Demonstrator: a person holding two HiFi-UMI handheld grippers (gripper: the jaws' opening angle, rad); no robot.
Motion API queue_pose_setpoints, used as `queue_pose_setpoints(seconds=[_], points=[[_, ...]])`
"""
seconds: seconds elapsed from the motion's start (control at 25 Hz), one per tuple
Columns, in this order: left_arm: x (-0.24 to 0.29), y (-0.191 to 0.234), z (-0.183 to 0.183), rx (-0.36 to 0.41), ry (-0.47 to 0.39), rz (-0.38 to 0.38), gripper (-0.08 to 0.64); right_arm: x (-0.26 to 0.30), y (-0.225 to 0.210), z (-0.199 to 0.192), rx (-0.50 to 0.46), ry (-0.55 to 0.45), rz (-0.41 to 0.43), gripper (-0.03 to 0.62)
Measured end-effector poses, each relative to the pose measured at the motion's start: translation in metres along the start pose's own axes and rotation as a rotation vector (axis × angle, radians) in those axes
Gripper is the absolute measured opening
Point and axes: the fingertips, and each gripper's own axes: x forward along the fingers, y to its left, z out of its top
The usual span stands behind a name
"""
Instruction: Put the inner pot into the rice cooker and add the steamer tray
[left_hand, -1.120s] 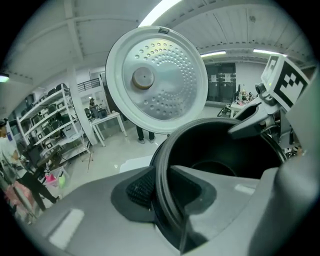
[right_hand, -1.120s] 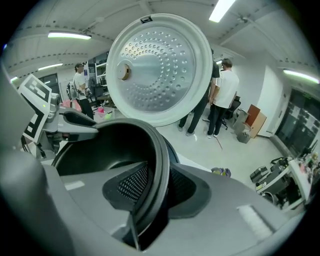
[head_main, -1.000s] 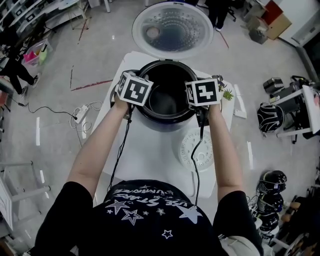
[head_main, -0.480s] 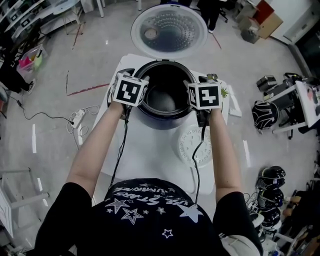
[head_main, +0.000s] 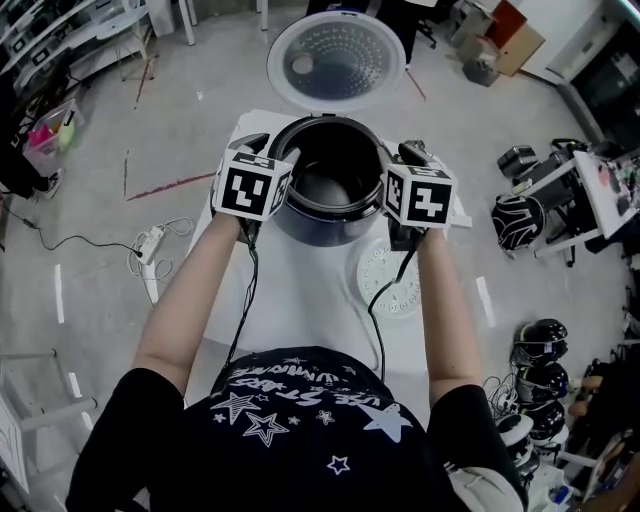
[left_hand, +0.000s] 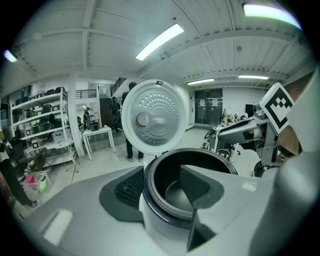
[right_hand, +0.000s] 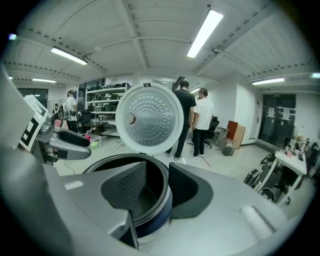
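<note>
On the white table (head_main: 300, 300) in front of me stands the rice cooker (left_hand: 156, 229), its round lid (head_main: 336, 56) swung up and open on the far side. The inner pot (head_main: 335, 188) is down in the cooker's mouth, with a dark band of its wall showing above the white body; I cannot tell whether it is fully seated. I hold it from both sides. My left gripper (left_hand: 161, 174) has its jaws closed over the pot's left rim, one jaw outside against the wall and the other inside the pot. My right gripper (right_hand: 155, 170) does the same on the right rim, its jaws pinching the thin edge, one within and one without. The pot is dark and bare inside. The steamer tray (head_main: 392, 282), a white perforated disc, lies flat on the table just below my right gripper, beside the cooker and apart from the pot.
</note>
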Motion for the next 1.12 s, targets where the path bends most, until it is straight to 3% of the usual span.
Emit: queue_pose_setpoints(seconds=[0.16,0.32,0.52,0.68,0.92,1.12], points=[[-0.018,-0.005,-0.005,-0.015,-0.029,-0.027,0.231,-0.019,0.009,0.0,0.088,-0.071,0.003,0.124],[-0.031,-0.007,-0.012,-0.03,-0.039,-0.051,0.227,-0.034,0.014,-0.004,0.141,-0.107,-0.026,0.028],[-0.045,-0.019,-0.025,-0.04,-0.054,-0.095,0.217,-0.052,0.023,-0.018,0.239,-0.142,-0.006,0.028],[-0.056,-0.031,-0.036,-0.044,-0.058,-0.132,0.18,-0.067,0.032,-0.033,0.266,-0.149,-0.006,0.027],[-0.073,-0.057,-0.058,-0.028,-0.046,-0.204,0.005,-0.098,0.041,-0.066,0.303,-0.133,-0.053,0.028],[-0.075,-0.086,-0.081,-0.016,0.003,-0.299,0.005,-0.121,0.038,-0.107,0.379,-0.078,-0.105,0.028]])
